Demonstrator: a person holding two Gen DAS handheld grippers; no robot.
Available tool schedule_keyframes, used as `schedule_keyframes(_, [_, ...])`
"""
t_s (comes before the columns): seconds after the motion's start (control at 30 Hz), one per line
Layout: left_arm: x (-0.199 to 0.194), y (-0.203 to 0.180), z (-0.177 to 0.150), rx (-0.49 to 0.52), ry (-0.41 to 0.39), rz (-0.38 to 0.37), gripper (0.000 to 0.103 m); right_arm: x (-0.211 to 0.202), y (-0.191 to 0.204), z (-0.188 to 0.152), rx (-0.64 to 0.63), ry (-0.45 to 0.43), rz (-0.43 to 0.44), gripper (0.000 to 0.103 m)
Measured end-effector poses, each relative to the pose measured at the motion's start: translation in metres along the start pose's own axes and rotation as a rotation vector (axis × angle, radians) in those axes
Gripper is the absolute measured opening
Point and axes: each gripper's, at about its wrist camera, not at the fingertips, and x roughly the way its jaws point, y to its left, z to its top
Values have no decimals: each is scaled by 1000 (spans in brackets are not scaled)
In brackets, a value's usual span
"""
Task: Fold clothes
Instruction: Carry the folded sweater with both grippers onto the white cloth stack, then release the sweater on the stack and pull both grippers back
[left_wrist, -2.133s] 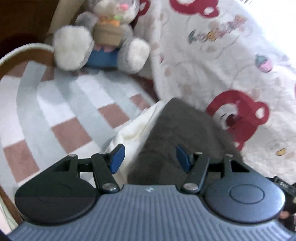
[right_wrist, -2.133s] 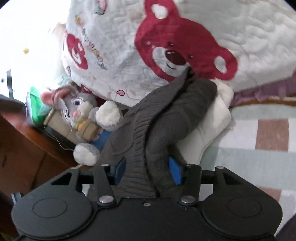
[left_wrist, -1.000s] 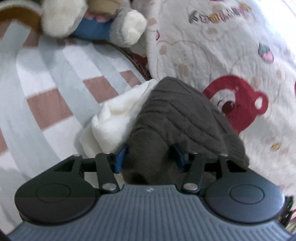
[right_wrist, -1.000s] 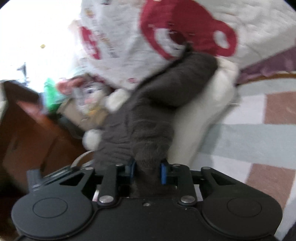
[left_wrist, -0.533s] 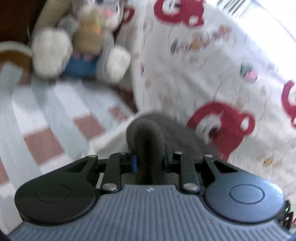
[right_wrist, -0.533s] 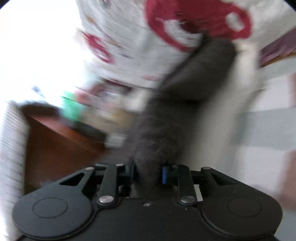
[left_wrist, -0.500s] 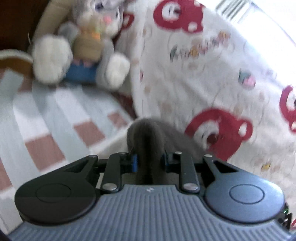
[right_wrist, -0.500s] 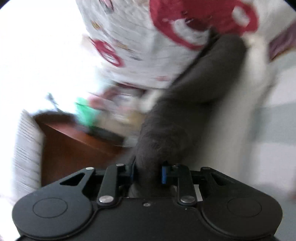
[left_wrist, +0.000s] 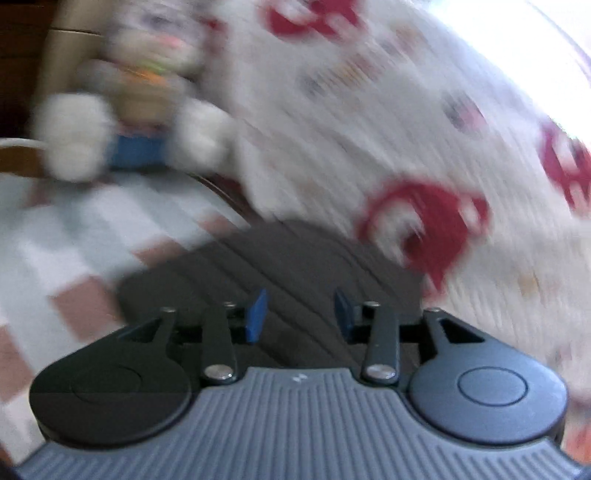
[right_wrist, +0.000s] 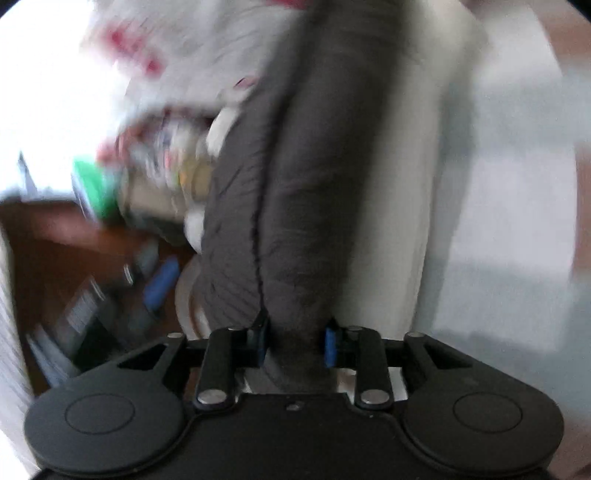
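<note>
A dark grey knitted garment (left_wrist: 280, 266) lies spread on the checked bed cover, just ahead of my left gripper (left_wrist: 298, 314), whose blue pads stand apart with the knit showing flat between and below them. In the right wrist view the same grey garment (right_wrist: 295, 206) hangs in a long bunched fold, and my right gripper (right_wrist: 295, 341) is shut on its near end. A cream white garment (right_wrist: 399, 177) lies under and beside the grey one. Both views are blurred by motion.
A white quilt with red bear prints (left_wrist: 424, 155) is heaped behind the garment. A plush rabbit (left_wrist: 136, 110) sits at the back left. The pink, white and pale blue checked cover (left_wrist: 59, 251) spreads left. Brown wooden furniture with clutter (right_wrist: 92, 258) stands beside the bed.
My left gripper has opened and let go of the grey garment, which now lies flatter under it. The right gripper stays shut on the garment and has swung, stretching it long.
</note>
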Motion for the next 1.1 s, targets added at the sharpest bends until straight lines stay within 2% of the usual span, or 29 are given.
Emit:
schedule_keyframes(0.07, [22,-17,-11,35,107,-35,47,-9,15,6,-137,-9,-57,42])
schedule_keyframes(0.13, [37,-25,-23,35,156,3,47,-25,9,12,-114,-56,-53,45])
schedule_keyframes(0.2, [40,-32,-27,78,151,34,47,-44,-9,19,-16,-168,-37,52])
schedule_keyframes(0.3, [38,-33,-23,73,150,34,48,-63,-40,34,140,-312,-52,58])
schedule_keyframes(0.4, [40,-30,-24,57,148,23,48,-53,-60,55,197,-314,-42,58])
schedule_keyframes(0.53, [37,-31,-26,72,143,29,48,-26,-56,70,209,-357,-72,59])
schedule_keyframes(0.57, [36,-32,-26,75,140,33,48,-22,-47,71,156,-377,-97,57])
schedule_keyframes(0.6, [36,-33,-27,81,137,36,48,-22,-31,68,61,-396,-140,36])
schedule_keyframes(0.73, [35,-40,-26,125,129,45,48,-26,34,66,-380,-511,-290,29])
schedule_keyframes(0.83, [34,-44,-26,127,122,45,48,-14,28,84,-354,-503,-379,33])
schedule_keyframes(0.87, [35,-44,-27,130,124,47,48,-13,13,90,-289,-465,-405,34])
schedule_keyframes(0.93, [36,-46,-28,136,126,51,48,-11,-12,93,-195,-428,-439,52])
schedule_keyframes(1.0, [37,-47,-29,142,129,55,48,-20,-21,86,-128,-467,-404,62])
schedule_keyframes(1.1, [38,-49,-30,152,133,62,48,-27,-21,78,-38,-435,-305,62])
